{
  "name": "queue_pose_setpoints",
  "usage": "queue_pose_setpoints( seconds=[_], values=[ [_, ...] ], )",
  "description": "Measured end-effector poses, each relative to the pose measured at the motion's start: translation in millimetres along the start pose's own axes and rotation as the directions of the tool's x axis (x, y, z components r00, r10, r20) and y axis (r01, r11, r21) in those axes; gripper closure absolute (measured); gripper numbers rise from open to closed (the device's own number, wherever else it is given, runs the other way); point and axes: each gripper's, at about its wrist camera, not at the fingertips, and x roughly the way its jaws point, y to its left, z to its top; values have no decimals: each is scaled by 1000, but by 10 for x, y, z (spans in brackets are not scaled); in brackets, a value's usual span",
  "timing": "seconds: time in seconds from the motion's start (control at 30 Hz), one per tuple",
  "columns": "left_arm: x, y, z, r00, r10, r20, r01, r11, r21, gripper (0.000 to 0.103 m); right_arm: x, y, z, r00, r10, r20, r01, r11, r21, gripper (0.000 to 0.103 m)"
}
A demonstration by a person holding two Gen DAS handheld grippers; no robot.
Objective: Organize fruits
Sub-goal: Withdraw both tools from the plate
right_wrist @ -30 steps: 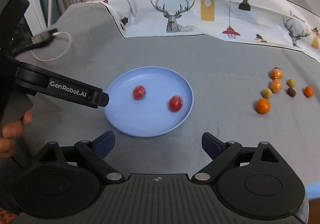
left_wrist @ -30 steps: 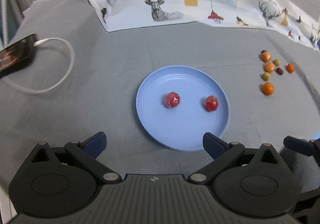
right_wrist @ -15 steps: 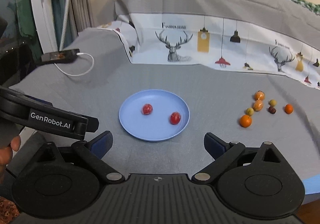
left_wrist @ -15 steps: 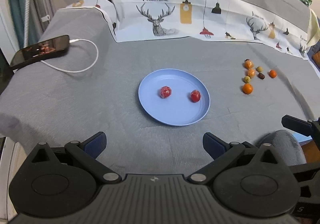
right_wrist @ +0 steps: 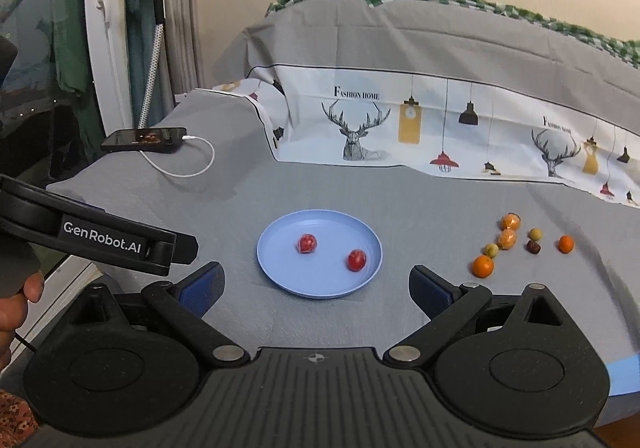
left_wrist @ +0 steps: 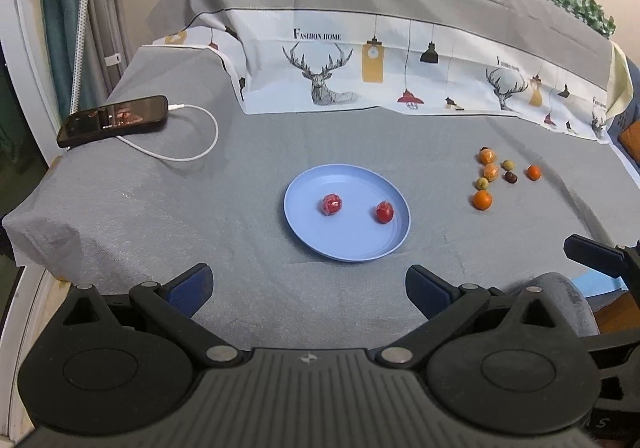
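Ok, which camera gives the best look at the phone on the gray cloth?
The left wrist view: the phone lies larger there, its whole screen and cable plug showing. The right wrist view shows it smaller and flatter.

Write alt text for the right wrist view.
A blue plate holding two red fruits sits on a grey cloth, seen past the open right tongs. A cluster of small fruits, orange, yellowish and dark, lies on the cloth to the right. The left tongs enter from the left, and a charging phone lies far left.
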Motion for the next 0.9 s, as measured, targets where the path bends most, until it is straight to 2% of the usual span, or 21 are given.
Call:
queue_pose_setpoints(
  seconds=[0.53, 0.9],
  values=[
    [-144, 8, 3, 999, 6, 37, -5, 1000, -7, 1, -135, 13, 0, 999, -24, 45, 23, 1000, 3, 4],
    [-83, 24, 4, 999, 7, 31, -7, 1000, -10, 1, -47, -41, -12, 999, -30, 19, 29, 999, 39, 4]
  ],
)
